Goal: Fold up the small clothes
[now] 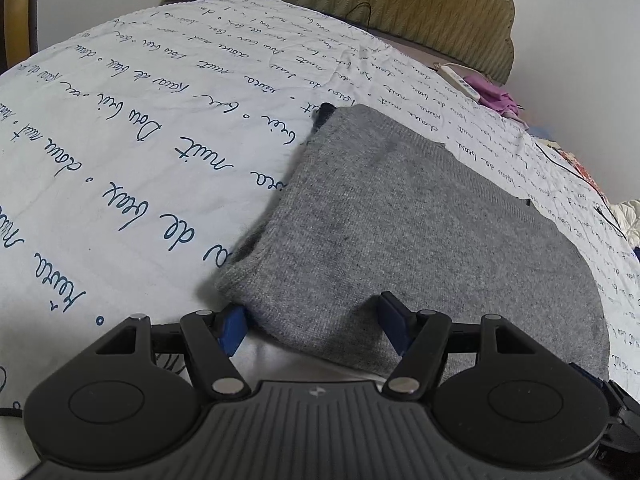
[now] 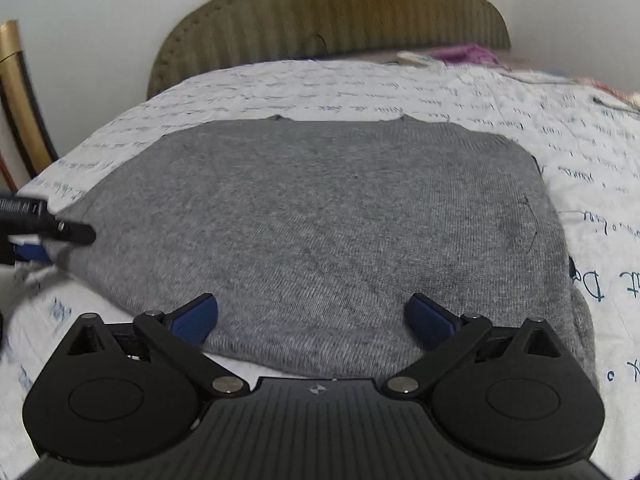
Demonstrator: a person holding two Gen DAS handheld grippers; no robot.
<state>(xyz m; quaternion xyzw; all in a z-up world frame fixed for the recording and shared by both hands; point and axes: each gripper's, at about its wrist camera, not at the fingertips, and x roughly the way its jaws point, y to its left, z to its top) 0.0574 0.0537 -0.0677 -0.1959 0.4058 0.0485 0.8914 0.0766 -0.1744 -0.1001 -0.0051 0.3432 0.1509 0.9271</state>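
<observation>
We see the grey knitted garment (image 2: pixel 320 220) on the bed just ahead of our spread right hand-held gripper (image 2: pixel 312 316), near hem between its blue fingers, seemingly unpinched.

The grey knitted wool garment (image 2: pixel 320 220) looks matt and slightly fuzzy; the white printed cotton bedsheet (image 1: pixel 120 140) is smooth; the olive headboard (image 2: pixel 320 12) is ribbed cloth.

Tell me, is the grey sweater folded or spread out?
Folded. The grey knit sweater lies flat on the bedsheet as a compact rectangle; no sleeves stick out, and its near edge looks doubled.
</observation>
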